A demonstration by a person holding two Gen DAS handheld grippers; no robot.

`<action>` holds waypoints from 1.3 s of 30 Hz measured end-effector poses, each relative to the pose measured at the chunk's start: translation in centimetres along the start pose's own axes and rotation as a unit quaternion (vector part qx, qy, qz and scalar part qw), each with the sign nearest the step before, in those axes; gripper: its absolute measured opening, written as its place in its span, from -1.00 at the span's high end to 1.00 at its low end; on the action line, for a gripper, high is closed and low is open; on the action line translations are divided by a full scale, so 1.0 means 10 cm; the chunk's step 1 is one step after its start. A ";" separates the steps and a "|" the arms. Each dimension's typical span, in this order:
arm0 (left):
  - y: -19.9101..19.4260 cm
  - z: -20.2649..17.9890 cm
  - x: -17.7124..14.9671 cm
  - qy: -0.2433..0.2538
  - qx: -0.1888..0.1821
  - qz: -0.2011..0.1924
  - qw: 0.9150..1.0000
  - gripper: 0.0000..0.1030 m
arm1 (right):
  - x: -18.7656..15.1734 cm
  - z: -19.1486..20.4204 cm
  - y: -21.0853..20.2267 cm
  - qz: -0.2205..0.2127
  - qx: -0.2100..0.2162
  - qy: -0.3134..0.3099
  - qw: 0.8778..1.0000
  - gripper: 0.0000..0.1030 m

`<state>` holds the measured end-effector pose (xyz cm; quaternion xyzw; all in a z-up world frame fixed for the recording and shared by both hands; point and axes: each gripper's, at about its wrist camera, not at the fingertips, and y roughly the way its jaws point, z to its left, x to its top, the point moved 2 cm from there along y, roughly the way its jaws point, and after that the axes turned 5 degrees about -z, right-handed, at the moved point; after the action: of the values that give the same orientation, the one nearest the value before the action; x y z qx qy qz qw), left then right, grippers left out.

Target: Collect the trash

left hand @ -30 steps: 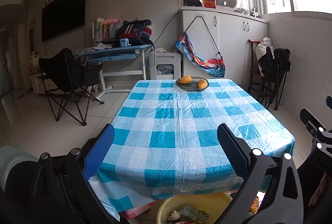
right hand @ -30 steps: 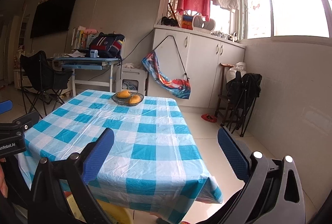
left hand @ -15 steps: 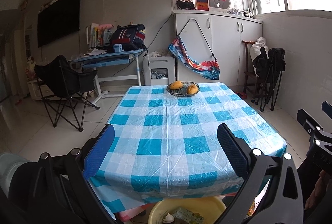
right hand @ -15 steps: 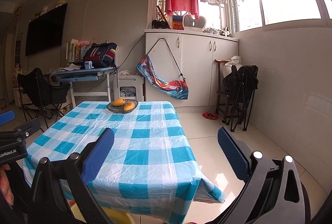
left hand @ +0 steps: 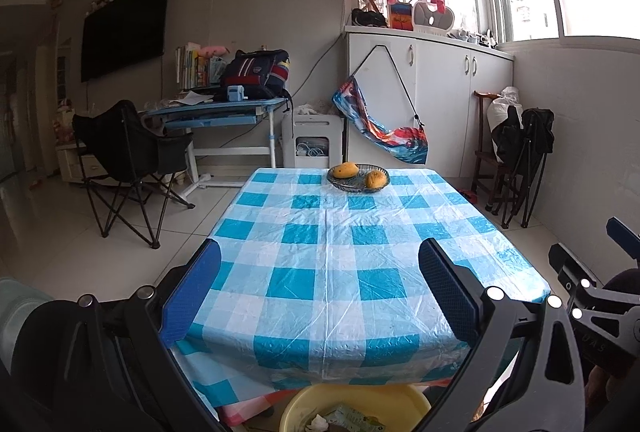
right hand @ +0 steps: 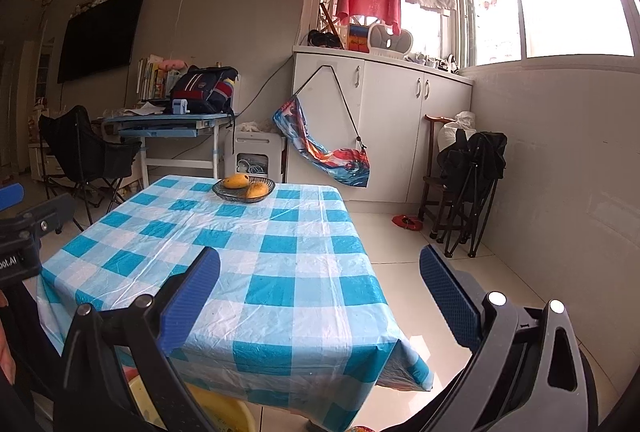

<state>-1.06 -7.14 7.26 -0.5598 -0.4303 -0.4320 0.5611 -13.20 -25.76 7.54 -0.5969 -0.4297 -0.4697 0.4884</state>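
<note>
The trash (left hand: 344, 418) is seen as crumpled wrappers and a white scrap lying inside a yellow basin (left hand: 400, 398), which stands on the floor just below the near edge of the worktop (left hand: 332, 264). No loose litter can be made out on the worktop itself, so the collecting is judged to be largely done.

The left hand-held gripper (left hand: 320, 292) is held above the near edge with its blue pads spread wide and nothing between them. The right hand-held gripper (right hand: 320, 296) is held over the near right corner, likewise spread and empty.

A risk is posed by the thin plastic tablecloth (right hand: 280, 272): it hangs loose over the edges (and is creased all over), so it could be snagged by a finger tip on a low pass, and the glass dish (left hand: 358, 179) with its two mangoes (left hand: 346, 170) at the far edge could be dragged along. The basin could also be knocked, being half hidden under the overhang.

Beyond the worktop, a folding chair (left hand: 128, 156) and a blue desk (left hand: 216, 114) with a backpack (left hand: 256, 74) are placed at the left, white cabinets (left hand: 432, 100) under a bright window at the right. The floor is pale tile.
</note>
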 end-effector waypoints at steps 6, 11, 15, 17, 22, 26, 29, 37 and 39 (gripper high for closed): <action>0.01 0.17 0.02 -0.020 0.014 -0.005 1.000 -0.85 | -0.03 0.01 0.04 0.010 -0.006 -0.007 1.000 -0.86; -0.02 0.27 0.06 -0.027 0.026 -0.018 0.999 -0.85 | -0.04 0.04 0.04 0.011 -0.005 -0.013 1.000 -0.86; -0.03 0.31 0.07 -0.029 0.032 -0.021 0.999 -0.85 | -0.05 0.05 0.04 0.013 -0.005 -0.017 1.000 -0.86; -0.03 0.32 0.07 -0.027 0.035 -0.022 0.999 -0.85 | -0.05 0.04 0.04 0.015 -0.006 -0.017 1.000 -0.86; -0.05 0.33 0.06 -0.021 0.041 -0.028 0.999 -0.85 | -0.04 -0.01 0.03 0.017 -0.012 -0.004 1.000 -0.86; -0.08 0.34 0.04 -0.017 0.044 -0.030 0.998 -0.85 | -0.04 0.01 0.01 0.013 -0.012 -0.005 1.000 -0.86; -0.13 0.38 0.06 -0.018 0.047 -0.039 0.998 -0.85 | -0.02 0.03 0.00 0.007 -0.012 -0.008 1.000 -0.86; -0.20 0.41 0.09 -0.017 0.049 -0.050 0.997 -0.85 | 0.04 0.07 -0.09 -0.015 -0.009 -0.017 1.000 -0.86; -0.21 0.38 0.10 -0.011 0.047 -0.051 0.998 -0.85 | 0.06 0.09 -0.09 -0.018 -0.006 -0.023 1.000 -0.86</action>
<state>-2.88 -3.39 8.77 -0.5148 -0.4843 -0.4337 0.5589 -13.87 -24.66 8.17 -0.6025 -0.4486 -0.4670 0.4664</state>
